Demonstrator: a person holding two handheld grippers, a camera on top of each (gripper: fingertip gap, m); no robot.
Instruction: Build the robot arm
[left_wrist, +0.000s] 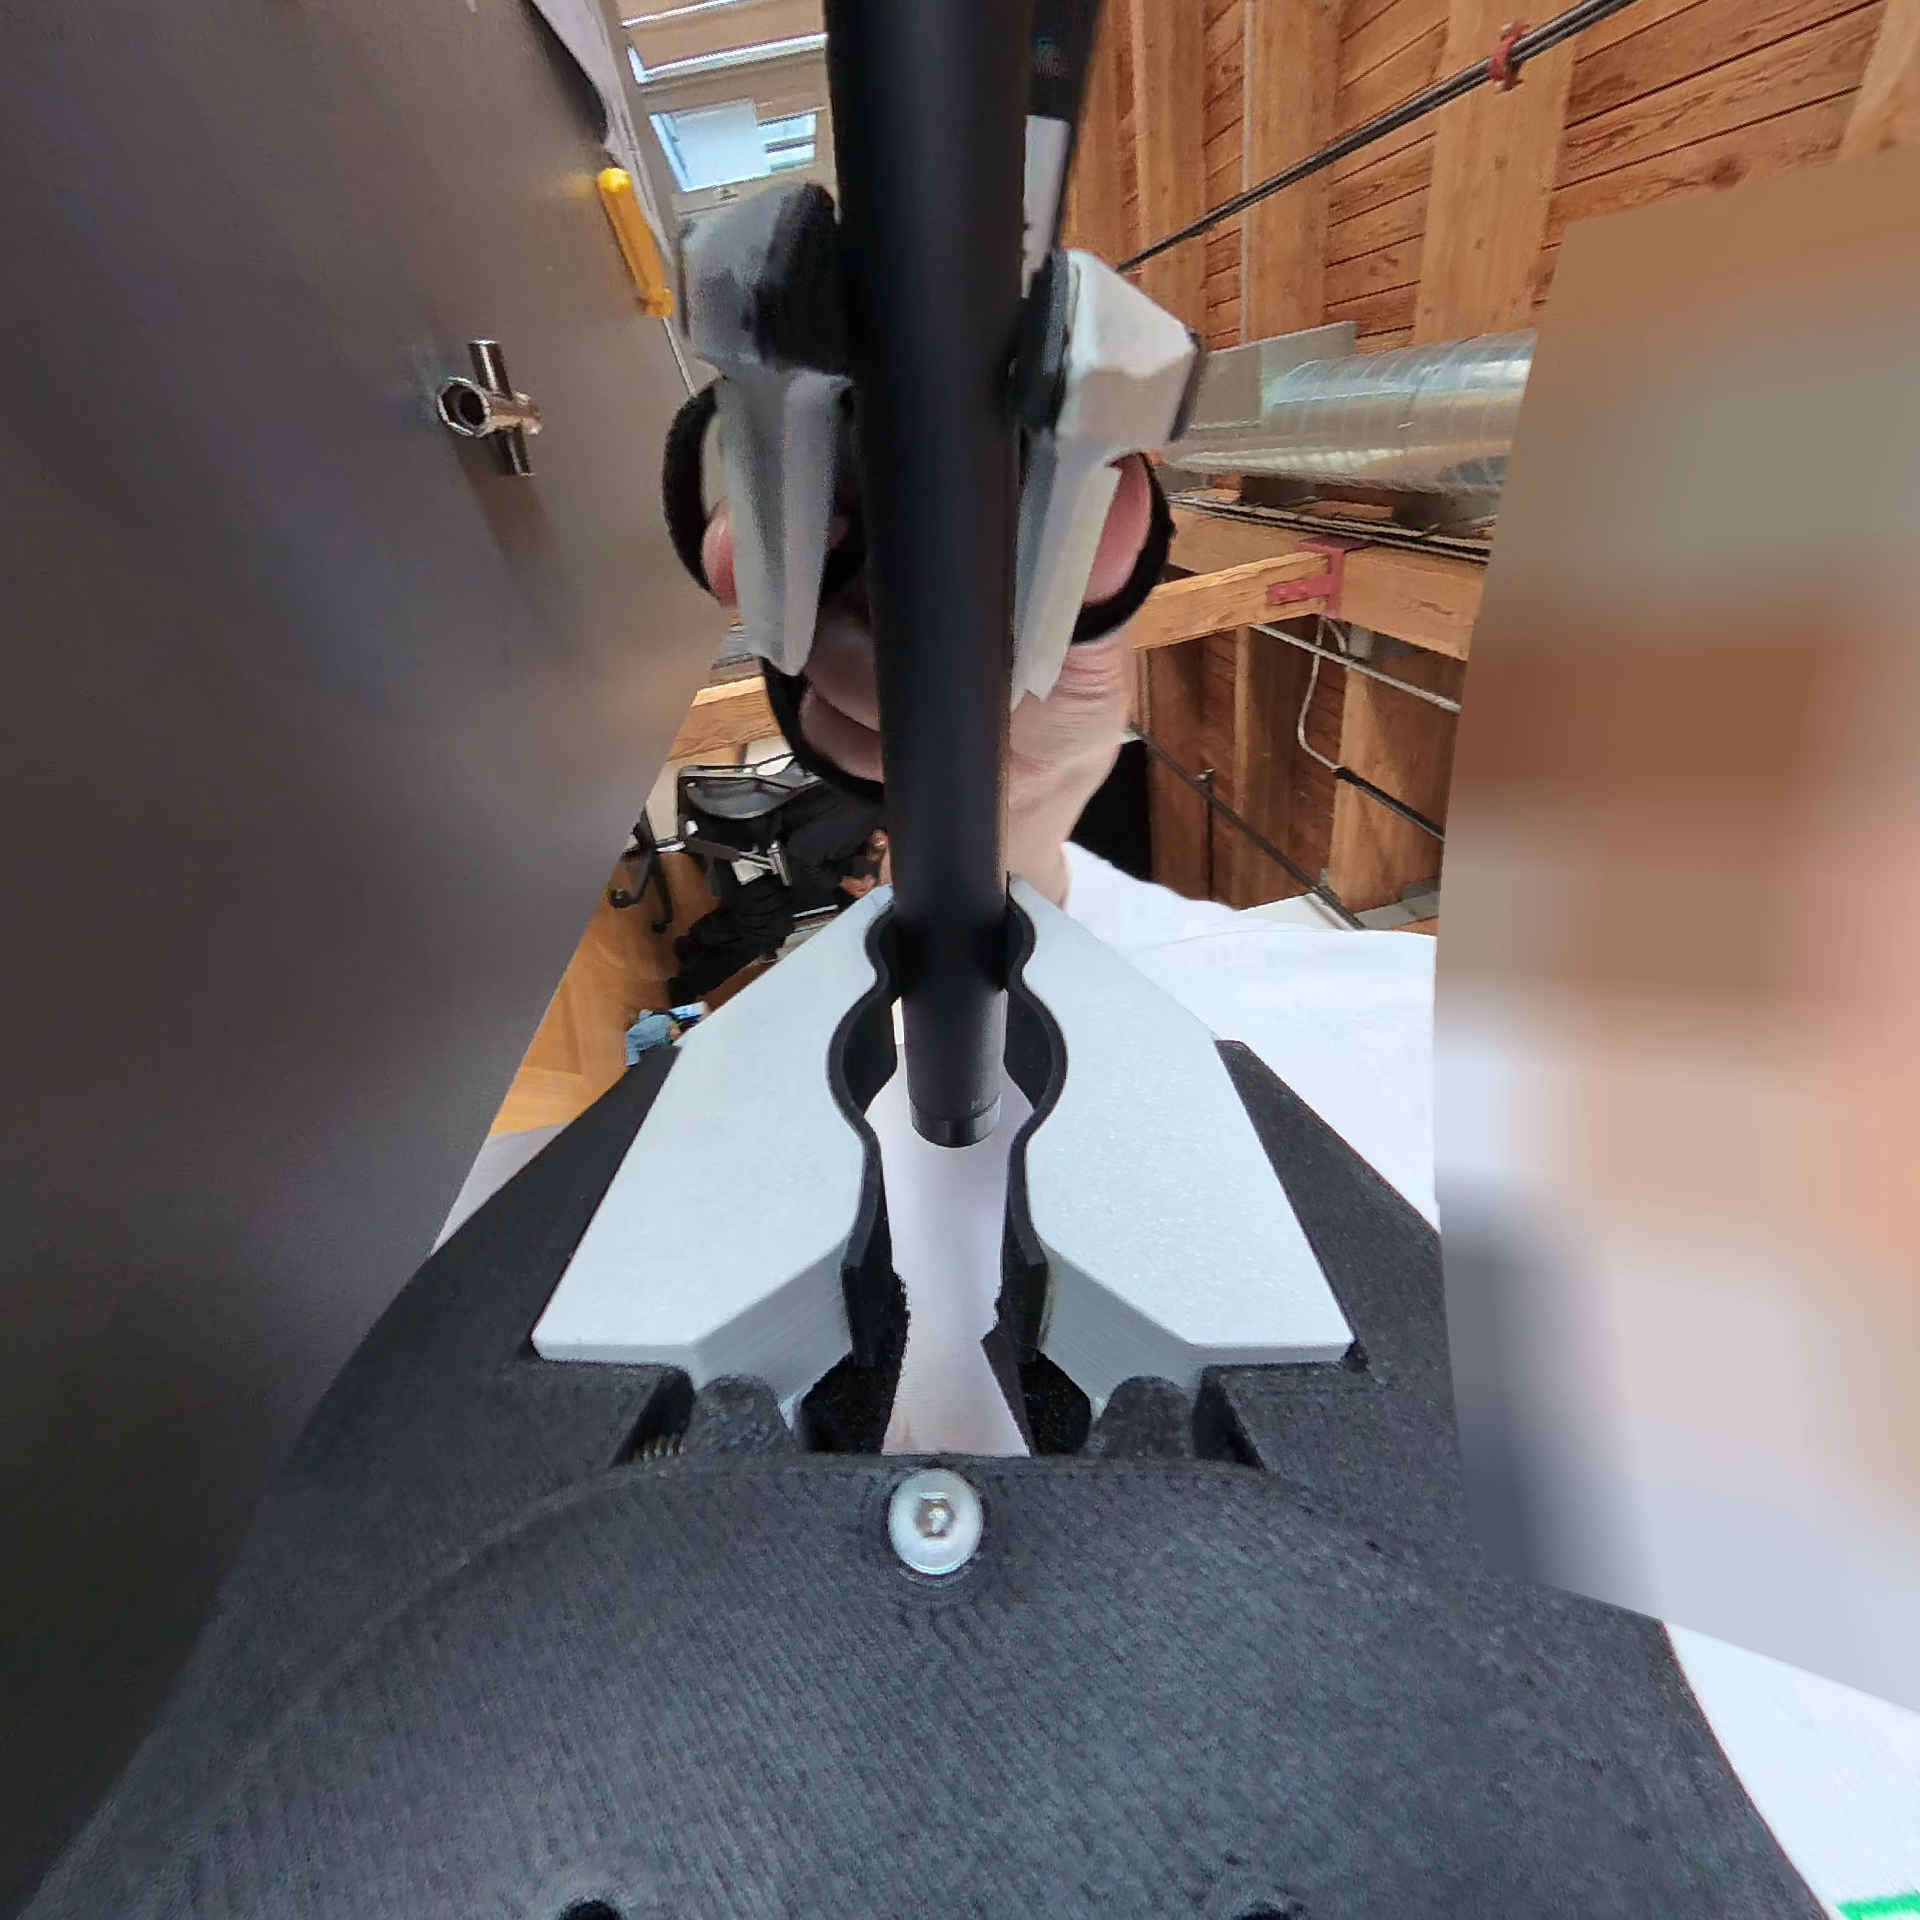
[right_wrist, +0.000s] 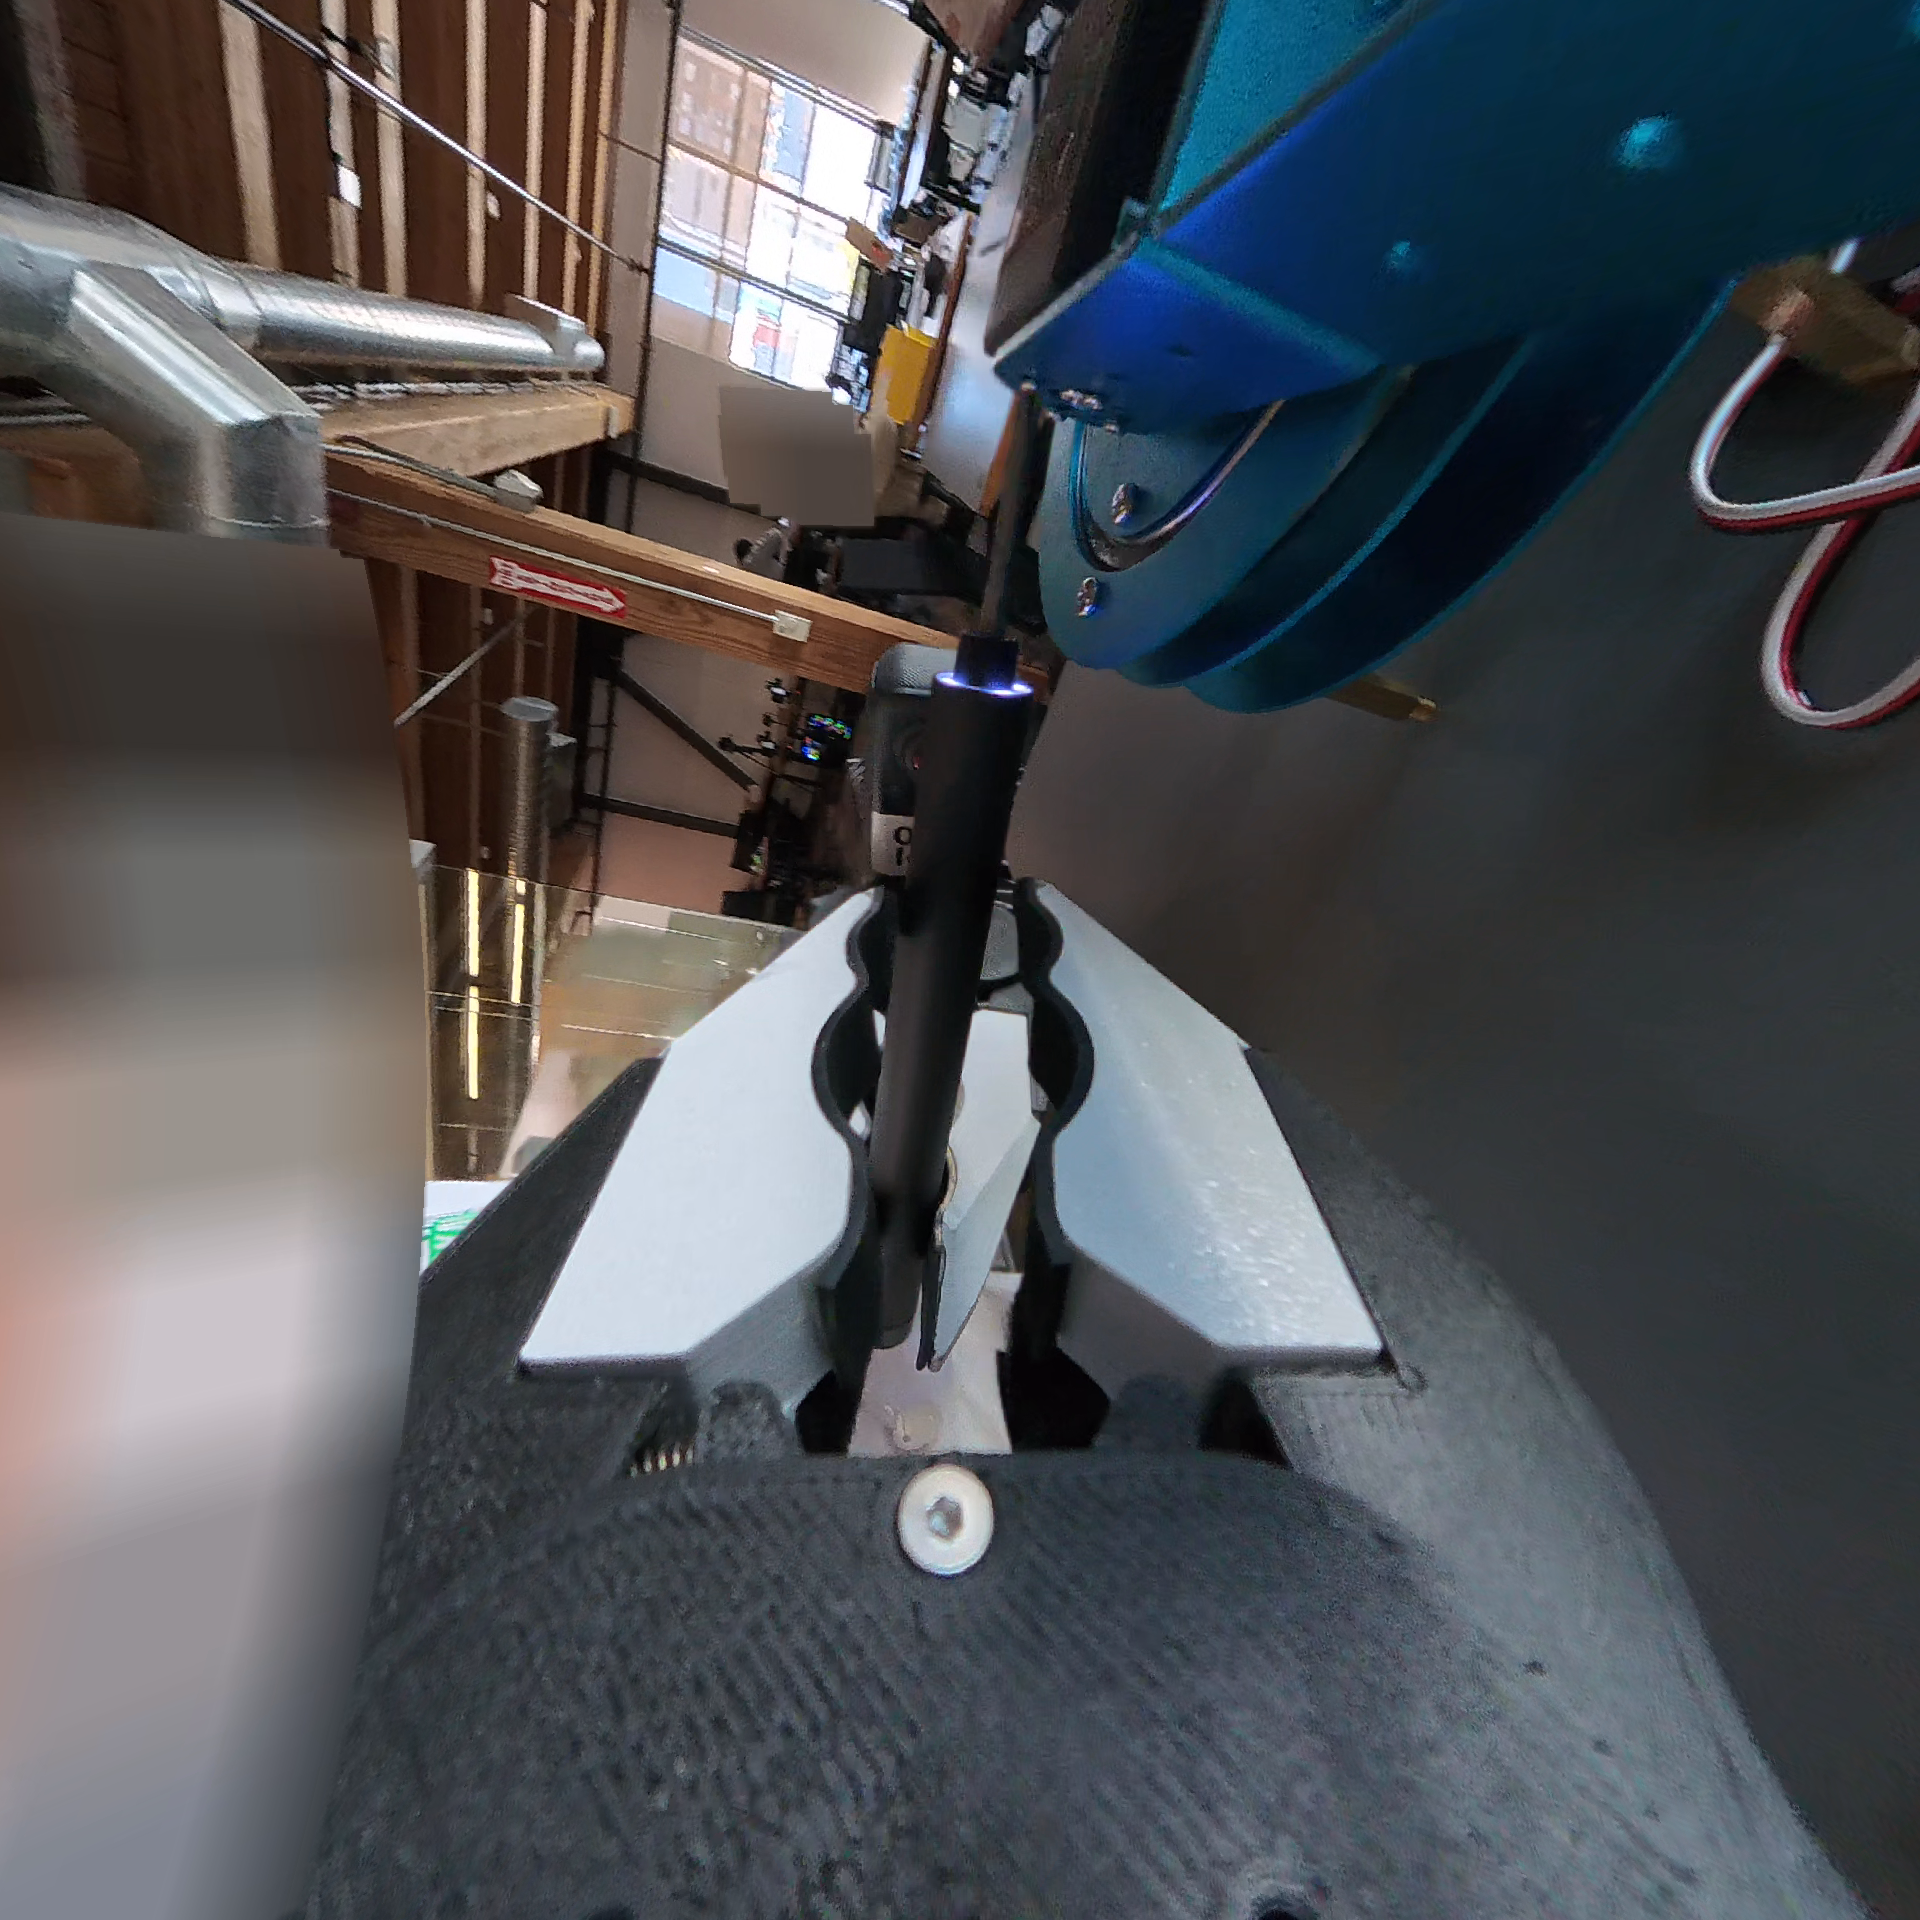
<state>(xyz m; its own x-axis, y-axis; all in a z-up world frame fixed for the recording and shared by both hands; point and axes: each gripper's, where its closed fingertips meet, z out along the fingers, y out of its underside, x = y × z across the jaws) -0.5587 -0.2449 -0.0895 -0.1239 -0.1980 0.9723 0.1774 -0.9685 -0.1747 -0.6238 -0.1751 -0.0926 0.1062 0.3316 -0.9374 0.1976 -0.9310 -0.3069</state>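
A black pen-shaped power tool (left_wrist: 935, 623) runs straight out from my left gripper (left_wrist: 951, 920), which is shut on it near its capped rear end. Farther along, my right gripper (left_wrist: 935, 416) is clamped on the same tool, with a hand behind it. In the right wrist view the tool (right_wrist: 930, 987) lies between the jaws of my right gripper (right_wrist: 956, 914), shut on it. Its far end carries a lit ring (right_wrist: 982, 684), and a thin bit reaches up to a blue metal assembly (right_wrist: 1403, 364). A grey finger (right_wrist: 966, 1247) of the left gripper shows between the right jaws.
A dark panel (left_wrist: 260, 727) stands close on the left, with a metal fitting (left_wrist: 488, 405) and a yellow-handled item (left_wrist: 634, 239) on it. Red and white wires (right_wrist: 1829, 582) loop beside the blue assembly over a dark grey surface (right_wrist: 1558, 1039). A wooden wall and silver ducting (left_wrist: 1351, 405) lie beyond. Left tips to right tips: about 9 cm.
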